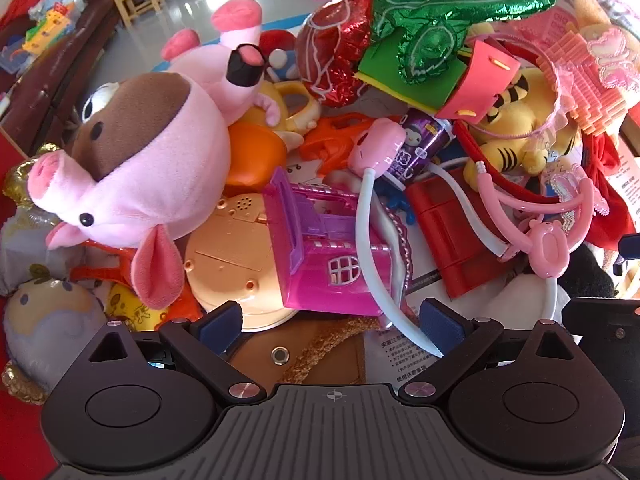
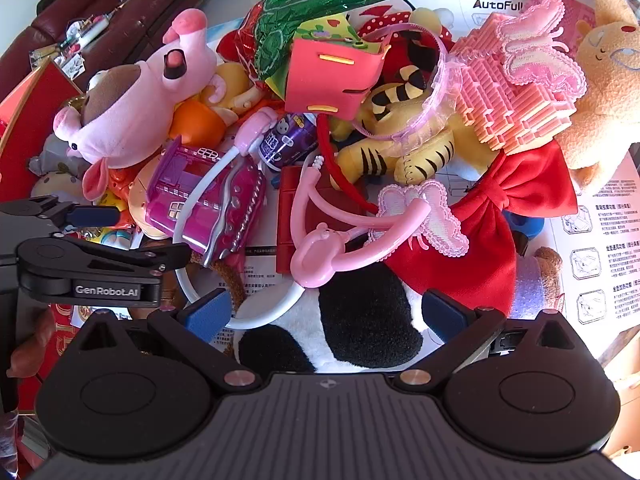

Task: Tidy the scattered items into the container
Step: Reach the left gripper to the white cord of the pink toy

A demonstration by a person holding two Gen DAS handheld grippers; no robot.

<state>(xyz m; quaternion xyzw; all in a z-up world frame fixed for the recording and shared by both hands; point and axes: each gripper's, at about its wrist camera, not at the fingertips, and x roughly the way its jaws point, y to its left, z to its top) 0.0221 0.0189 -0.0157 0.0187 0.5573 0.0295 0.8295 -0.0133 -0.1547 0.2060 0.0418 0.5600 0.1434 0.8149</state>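
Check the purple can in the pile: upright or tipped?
Tipped. The purple can lies on its side among the toys, its printed side facing up, between the magenta toy house and the tiger plush.

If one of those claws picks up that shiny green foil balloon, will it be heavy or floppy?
Probably very light: the green foil balloon looks thin, crinkled and air-filled. It likely bends or droops where pinched. The glossy skin may slip between the pads and could puncture.

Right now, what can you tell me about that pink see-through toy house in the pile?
The toy house is translucent magenta plastic with a paler purple roof section and a white arched lattice window. It lies tipped on its side in the pile, resting on a peach round toy, with a white tube draped across it. Neither tool touches it.
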